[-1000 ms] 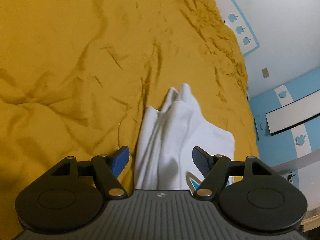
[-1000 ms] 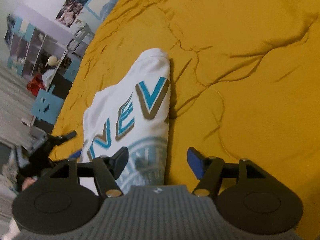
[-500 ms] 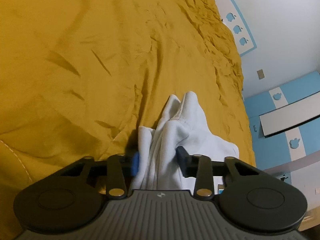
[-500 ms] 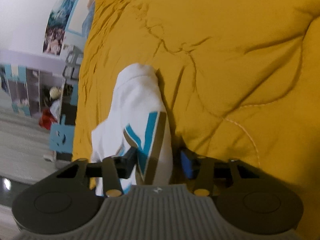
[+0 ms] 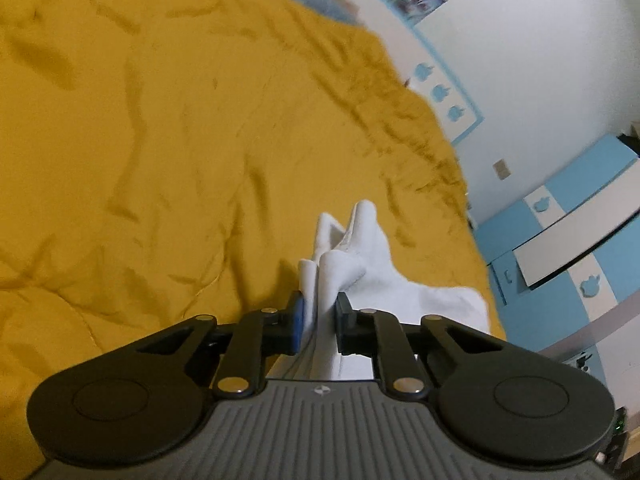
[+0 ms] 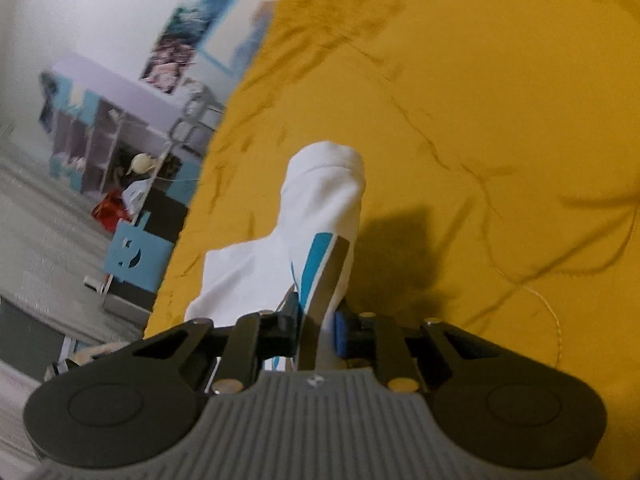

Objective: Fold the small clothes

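Both grippers are clamped on the white shirt, which lies bunched on the yellow blanket covering the bed. The left gripper has its fingers closed on a thick gathered fold of plain white cloth; beyond them the fabric rises in soft peaks, then spreads flat toward the bed's right edge, where the blanket drops off beside a blue-and-white cabinet. The right gripper pinches the printed side, its fingers together on a fold carrying a teal and tan stripe; the shirt stands up from them in a rounded hump. In this view it sits near the bed's left edge, with shelves and floor past it. Wide, wrinkled blanket lies open across the rest of the bed.
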### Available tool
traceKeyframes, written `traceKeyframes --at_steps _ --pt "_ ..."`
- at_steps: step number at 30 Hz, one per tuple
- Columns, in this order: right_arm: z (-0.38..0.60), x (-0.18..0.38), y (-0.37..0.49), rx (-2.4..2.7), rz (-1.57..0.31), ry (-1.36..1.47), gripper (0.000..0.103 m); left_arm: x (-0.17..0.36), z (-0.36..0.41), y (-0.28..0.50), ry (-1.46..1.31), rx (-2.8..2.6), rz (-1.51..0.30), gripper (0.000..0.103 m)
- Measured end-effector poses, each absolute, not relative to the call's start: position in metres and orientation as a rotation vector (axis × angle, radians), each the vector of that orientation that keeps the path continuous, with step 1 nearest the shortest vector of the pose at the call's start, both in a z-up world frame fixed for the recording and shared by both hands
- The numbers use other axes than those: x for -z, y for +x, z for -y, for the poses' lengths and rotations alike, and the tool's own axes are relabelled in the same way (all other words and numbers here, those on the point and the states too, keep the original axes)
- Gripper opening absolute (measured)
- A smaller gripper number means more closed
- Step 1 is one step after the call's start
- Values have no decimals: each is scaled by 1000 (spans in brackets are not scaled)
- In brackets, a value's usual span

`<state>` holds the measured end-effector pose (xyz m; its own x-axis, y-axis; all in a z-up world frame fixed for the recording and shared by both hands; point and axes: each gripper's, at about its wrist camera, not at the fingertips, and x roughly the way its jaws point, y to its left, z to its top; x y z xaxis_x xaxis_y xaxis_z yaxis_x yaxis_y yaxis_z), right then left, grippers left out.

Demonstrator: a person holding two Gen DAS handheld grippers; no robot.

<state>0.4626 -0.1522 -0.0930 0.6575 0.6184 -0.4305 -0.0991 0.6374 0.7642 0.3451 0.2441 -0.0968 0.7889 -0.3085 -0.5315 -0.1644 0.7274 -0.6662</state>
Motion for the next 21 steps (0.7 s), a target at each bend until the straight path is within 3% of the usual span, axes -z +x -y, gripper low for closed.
traceKeyframes --at_steps 12,21 --pt "168 -3 356 -568 -551 700 11 -7 -209 248 -632 148 -488 16" --pt "214 -45 261 -627 -524 688 11 -54 -172 181 -567 237 -480 15"
